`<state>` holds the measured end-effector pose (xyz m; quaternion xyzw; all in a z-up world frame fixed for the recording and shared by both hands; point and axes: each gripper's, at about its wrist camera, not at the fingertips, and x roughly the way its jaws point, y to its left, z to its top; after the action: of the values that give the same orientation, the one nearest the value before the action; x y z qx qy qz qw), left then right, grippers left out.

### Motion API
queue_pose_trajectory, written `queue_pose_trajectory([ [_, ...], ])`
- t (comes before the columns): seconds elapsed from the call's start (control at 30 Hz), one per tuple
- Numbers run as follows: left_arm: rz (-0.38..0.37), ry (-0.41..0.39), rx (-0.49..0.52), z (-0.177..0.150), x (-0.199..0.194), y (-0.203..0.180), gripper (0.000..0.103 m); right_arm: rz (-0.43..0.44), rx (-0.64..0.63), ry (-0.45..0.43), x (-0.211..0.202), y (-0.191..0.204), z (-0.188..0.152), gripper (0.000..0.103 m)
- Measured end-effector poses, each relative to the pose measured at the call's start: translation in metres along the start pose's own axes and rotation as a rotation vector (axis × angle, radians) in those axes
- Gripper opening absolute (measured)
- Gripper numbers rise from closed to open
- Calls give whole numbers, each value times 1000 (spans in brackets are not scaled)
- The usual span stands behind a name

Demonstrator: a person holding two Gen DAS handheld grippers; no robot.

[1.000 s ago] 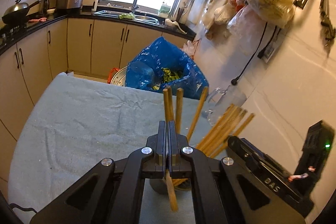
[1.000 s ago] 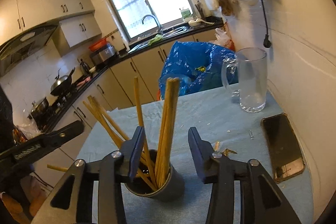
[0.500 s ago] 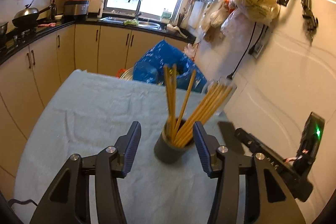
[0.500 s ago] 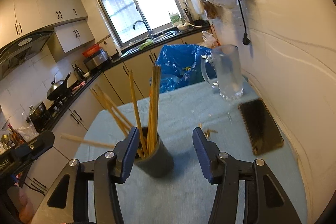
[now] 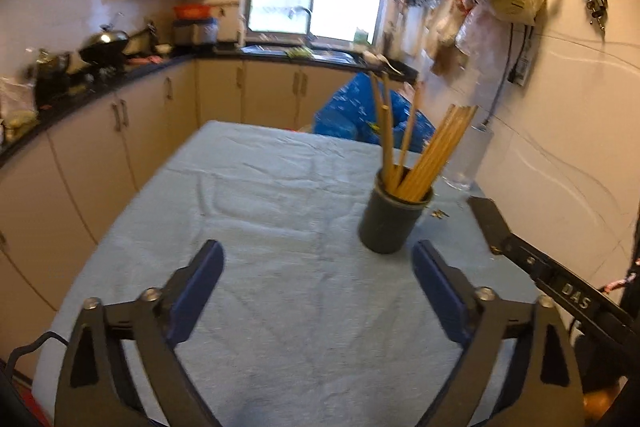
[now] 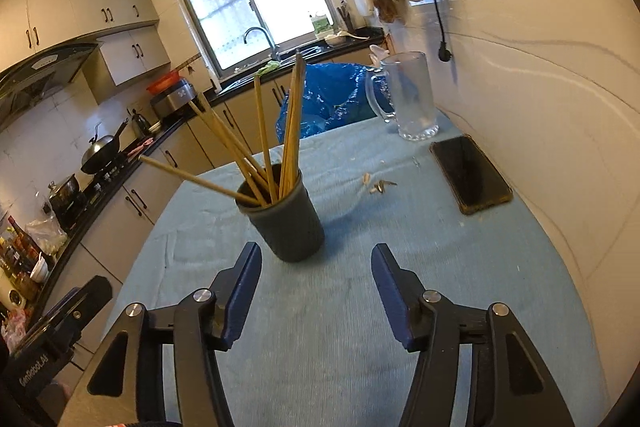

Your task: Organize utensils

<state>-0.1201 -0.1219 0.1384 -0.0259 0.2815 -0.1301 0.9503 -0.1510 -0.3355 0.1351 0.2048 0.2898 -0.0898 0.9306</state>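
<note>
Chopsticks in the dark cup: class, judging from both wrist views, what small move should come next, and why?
Probably none beyond easing both away. All visible chopsticks stand in the dark cup; the left hand-held gripper and right hand-held gripper are opening, with nothing between them. Only scraps lie loose on the cloth.
</note>
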Motion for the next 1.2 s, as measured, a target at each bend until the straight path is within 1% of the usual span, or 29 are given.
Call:
queue_pose_trajectory([
  [0.13,39,-72,5,-12,-19,3,99,-18,7,-4,-10,-1,-19,62],
  [0.23,101,-131,28,-21,-34,1,102,-49,-16,-8,-16,0,-32,62],
  [0.37,153,-166,75,-32,-47,-5,103,-80,-28,-22,-24,-1,-45,63],
  [0.4,163,-162,91,-33,-48,-7,103,-86,-30,-26,-26,-1,-48,64],
  [0.47,154,-152,105,-36,-50,-8,103,-96,-36,-34,-30,-1,-51,64],
  [0.8,106,-51,99,-46,-44,-8,103,-145,-99,-84,-44,13,-60,68],
  [0.9,105,-18,100,-48,-40,-8,103,-154,-114,-100,-48,17,-60,68],
  [1.2,95,18,91,-51,-36,-8,103,-181,-123,-123,-54,21,-60,71],
])
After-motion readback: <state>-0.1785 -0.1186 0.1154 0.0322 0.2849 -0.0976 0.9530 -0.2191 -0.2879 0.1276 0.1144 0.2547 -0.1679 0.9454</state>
